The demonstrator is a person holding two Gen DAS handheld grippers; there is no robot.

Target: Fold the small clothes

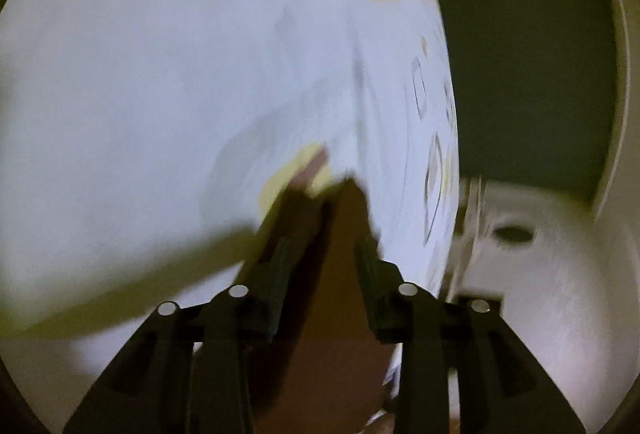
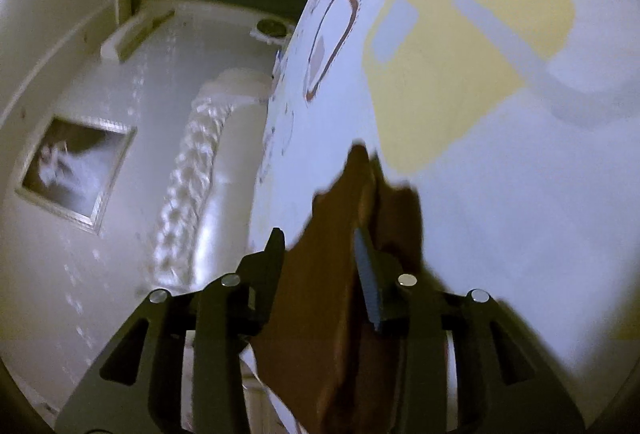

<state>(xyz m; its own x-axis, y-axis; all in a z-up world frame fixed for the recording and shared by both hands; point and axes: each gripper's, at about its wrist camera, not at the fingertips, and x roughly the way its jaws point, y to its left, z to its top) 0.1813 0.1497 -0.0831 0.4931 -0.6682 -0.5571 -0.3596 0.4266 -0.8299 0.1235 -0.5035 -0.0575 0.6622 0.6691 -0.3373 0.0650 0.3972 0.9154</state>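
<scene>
The left gripper [image 1: 326, 230] points downward, jaws partly apart with brown cloth between them. The right gripper [image 2: 320, 246] tilts down less steeply, jaws likewise parted around brown cloth.

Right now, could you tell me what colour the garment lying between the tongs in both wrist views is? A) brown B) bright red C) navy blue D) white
A: a brown garment fills the gap between the right tongs, and the same brown cloth runs between the left tongs, over a white sheet with yellow patches.
</scene>
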